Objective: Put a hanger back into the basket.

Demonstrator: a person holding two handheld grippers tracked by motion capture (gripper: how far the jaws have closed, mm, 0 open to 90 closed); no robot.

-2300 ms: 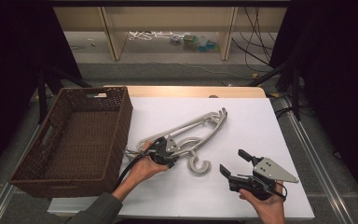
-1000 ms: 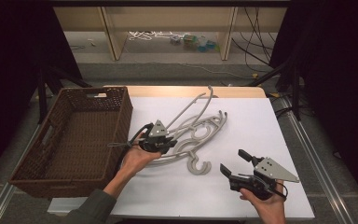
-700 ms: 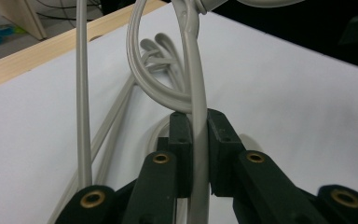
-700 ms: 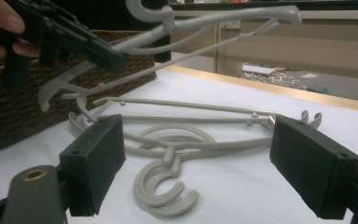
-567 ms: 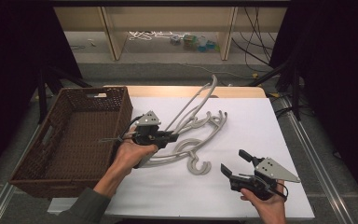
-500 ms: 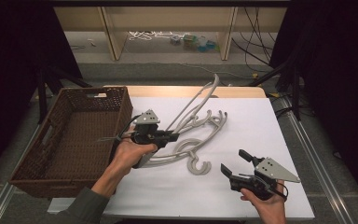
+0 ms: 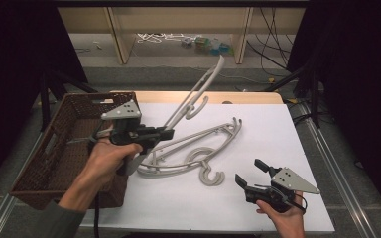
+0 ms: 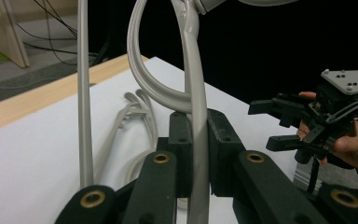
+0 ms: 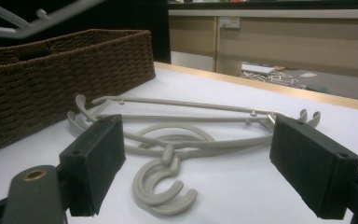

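One hanger (image 7: pixel 193 96) clamped in left gripper (image 7: pixel 164 133) fingers; stacked hangers (image 7: pixel 193 151) lie flat; right gripper (image 7: pixel 248 172) fingers wide.

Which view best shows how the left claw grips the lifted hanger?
The left gripper view: both jaws clamp the lifted hanger close up. The high view shows the left claw holding it tilted above the table. The right gripper view catches an end at top left.
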